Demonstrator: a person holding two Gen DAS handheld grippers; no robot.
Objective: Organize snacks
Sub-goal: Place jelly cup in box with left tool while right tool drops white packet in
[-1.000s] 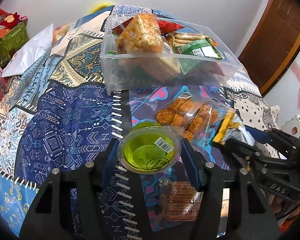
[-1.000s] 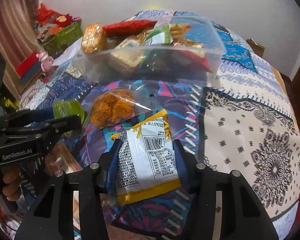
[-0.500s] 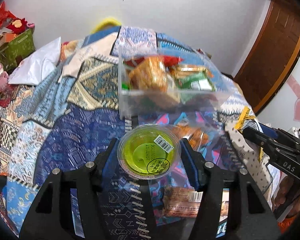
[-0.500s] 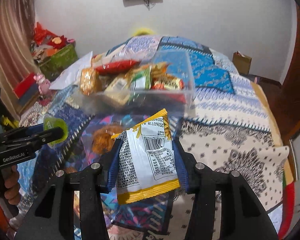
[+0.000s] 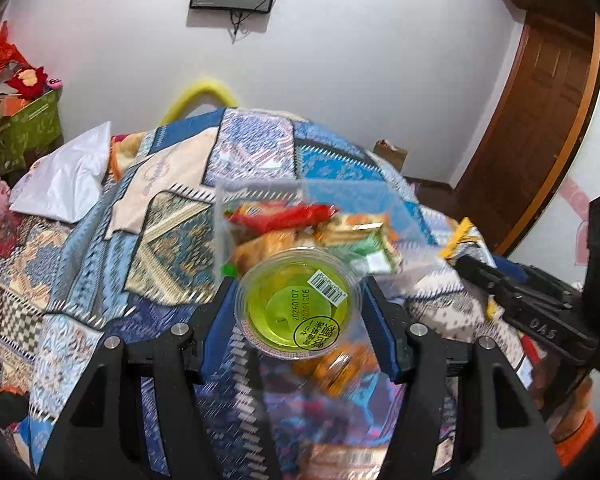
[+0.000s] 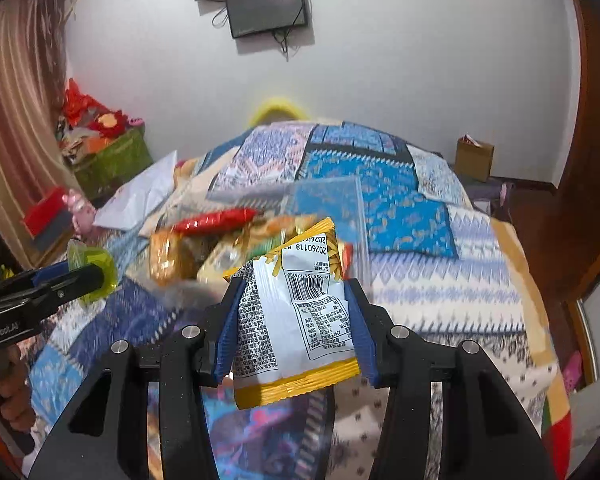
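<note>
our left gripper (image 5: pixel 300 312) clamps the jelly cup (image 5: pixel 298 310) by its rim; our right gripper (image 6: pixel 290 320) pinches the yellow packet (image 6: pixel 296 316); both seemingly bound for the clear bin (image 5: pixel 260 200) on the bed (image 5: pixel 172 240).

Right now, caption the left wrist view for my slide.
Left gripper holds a green jelly cup before the clear snack bin.
</note>
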